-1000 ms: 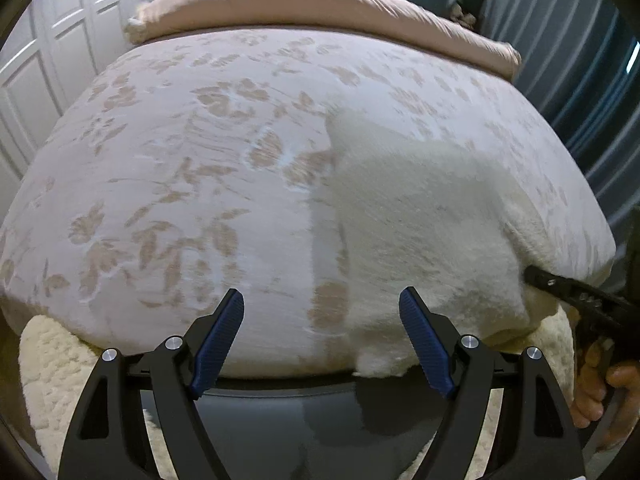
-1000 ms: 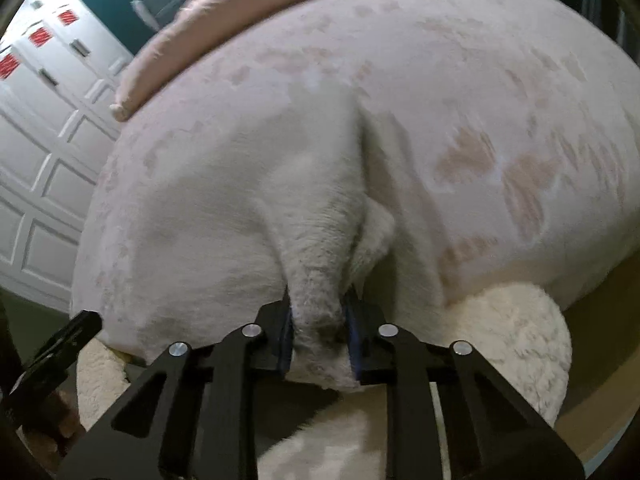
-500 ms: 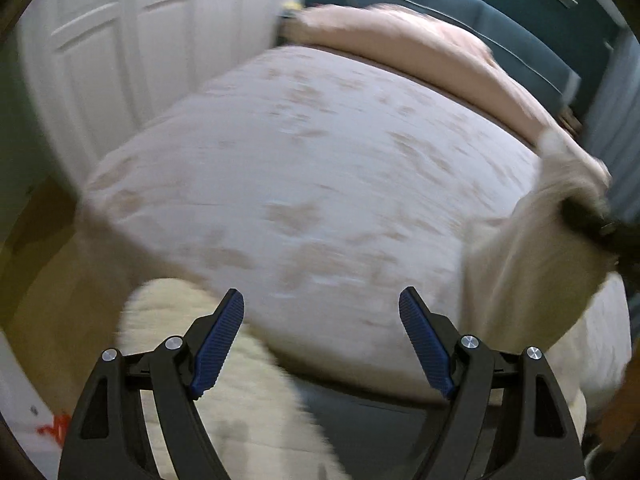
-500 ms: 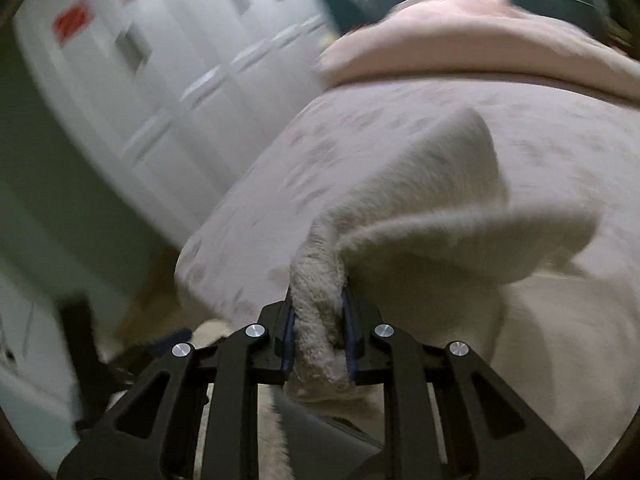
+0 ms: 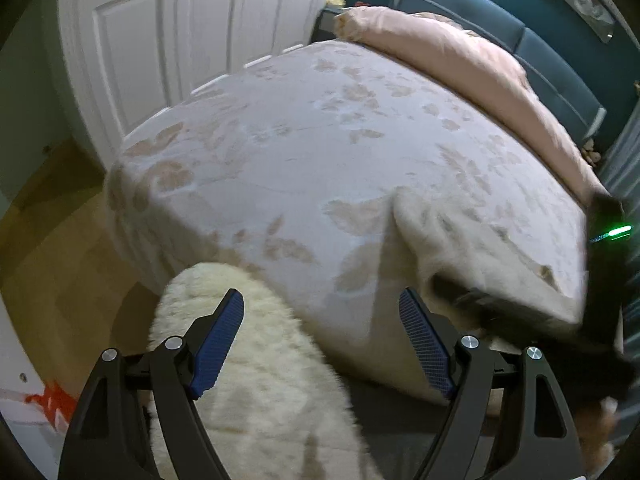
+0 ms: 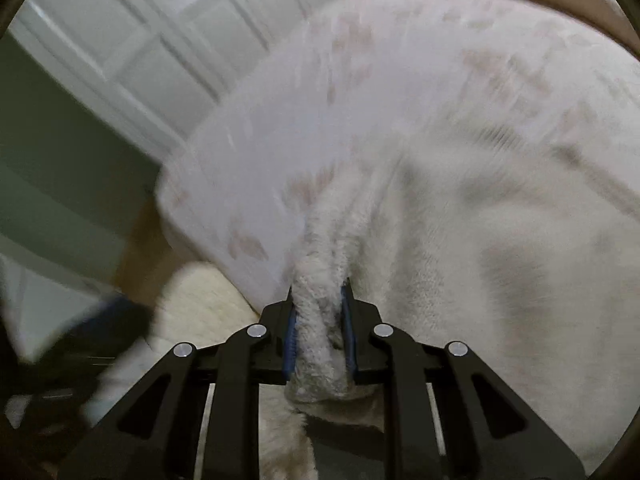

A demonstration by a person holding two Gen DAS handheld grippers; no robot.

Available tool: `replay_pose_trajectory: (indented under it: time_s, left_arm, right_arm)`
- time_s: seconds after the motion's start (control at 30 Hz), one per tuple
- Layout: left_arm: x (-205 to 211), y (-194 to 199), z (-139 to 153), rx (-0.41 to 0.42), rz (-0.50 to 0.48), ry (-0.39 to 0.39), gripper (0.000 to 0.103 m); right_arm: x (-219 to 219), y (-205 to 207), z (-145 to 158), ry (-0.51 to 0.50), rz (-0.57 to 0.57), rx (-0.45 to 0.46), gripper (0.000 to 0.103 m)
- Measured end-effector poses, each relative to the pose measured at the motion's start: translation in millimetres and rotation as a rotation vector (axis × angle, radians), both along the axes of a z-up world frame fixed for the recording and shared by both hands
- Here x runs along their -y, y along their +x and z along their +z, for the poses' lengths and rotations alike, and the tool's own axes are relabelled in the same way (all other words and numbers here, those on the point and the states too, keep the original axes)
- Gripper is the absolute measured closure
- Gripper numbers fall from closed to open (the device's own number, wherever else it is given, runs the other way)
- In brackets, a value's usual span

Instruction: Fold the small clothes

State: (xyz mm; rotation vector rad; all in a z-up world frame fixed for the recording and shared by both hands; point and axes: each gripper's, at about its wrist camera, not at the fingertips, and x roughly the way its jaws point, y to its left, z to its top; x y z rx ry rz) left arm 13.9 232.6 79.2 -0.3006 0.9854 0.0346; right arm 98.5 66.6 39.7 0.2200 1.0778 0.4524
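Two grippers are in play, and only one has anything in it; my right gripper point(image 6: 319, 312) is pinching a bunched edge of the cream fleece garment point(image 6: 500, 248), the blue pads pressed onto a thick roll of pile at lower centre of the right wrist view. A second ago that same pinch had the cloth pulled into a narrow peak near the bed's front edge; half a second ago it hung lifted in a hump; now the body of it lies spread across the right half of the frame on the floral bedspread point(image 6: 360, 100), so I judge I have swung it round and am laying it out flat before any fold.

My left gripper point(image 5: 322, 340) stands spread wide with nothing between its jaws; its view has turned from facing the bed square-on to looking across the near corner, with a fluffy cream rug point(image 5: 256, 380) now under the fingers at lower centre. In that view the garment point(image 5: 480, 248) sits at right of frame, near the bed's edge, with the other tool blurred beside it.

No fold is made yet, by my reading; the free corner next wants the empty left tool.
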Motion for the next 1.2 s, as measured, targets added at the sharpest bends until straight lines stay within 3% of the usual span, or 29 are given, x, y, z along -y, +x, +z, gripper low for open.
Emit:
replay_pose_trajectory:
  time_s: [0.13, 0.23, 0.33, 0.43, 0.5, 0.57, 0.67, 0.8, 0.93, 1.0, 1.07, 1.2]
  left_arm:
    - [41, 12, 18, 0.053, -0.096, -0.04, 0.025]
    - [91, 18, 31, 0.09, -0.22, -0.063, 0.025]
    - [153, 18, 34, 0.1, -0.359, -0.076, 0.025]
    - [219, 13, 25, 0.095, -0.495, -0.075, 0.025]
    - [263, 9, 9, 0.069, -0.571, -0.045, 0.025]
    - [304, 6, -11, 0.031, -0.634, 0.005, 0.025]
    - [335, 6, -36, -0.029, -0.659, 0.091, 0.025]
    - [341, 7, -53, -0.064, -0.622, 0.122, 0.025]
    - [340, 10, -60, -0.073, -0.607, 0.138, 0.024]
    - [339, 6, -61, -0.076, -0.601, 0.142, 0.024]
    - [339, 5, -60, -0.07, -0.602, 0.157, 0.023]
    - [340, 3, -58, -0.073, -0.596, 0.163, 0.023]
  right_arm:
    - [120, -43, 80, 0.14, -0.197, 0.171, 0.086]
    - [220, -98, 107, 0.139, -0.402, 0.24, 0.086]
    - [289, -145, 90, 0.06, -0.572, 0.198, 0.086]
    - [354, -183, 9, 0.027, -0.748, -0.004, 0.086]
    - [366, -192, -38, -0.011, -0.781, -0.103, 0.086]
    - [375, -201, -68, 0.1, -0.803, -0.11, 0.084]
    - [372, -202, -58, 0.083, -0.793, -0.077, 0.081]
    - [365, -198, -42, 0.009, -0.763, -0.064, 0.076]
    - [384, -193, -13, 0.045, -0.787, 0.028, 0.065]
    - [397, -174, -9, 0.071, -0.791, 0.044, 0.065]
    - [407, -148, -16, 0.067, -0.786, 0.038, 0.052]
    - [413, -98, -30, 0.062, -0.742, -0.016, 0.054]
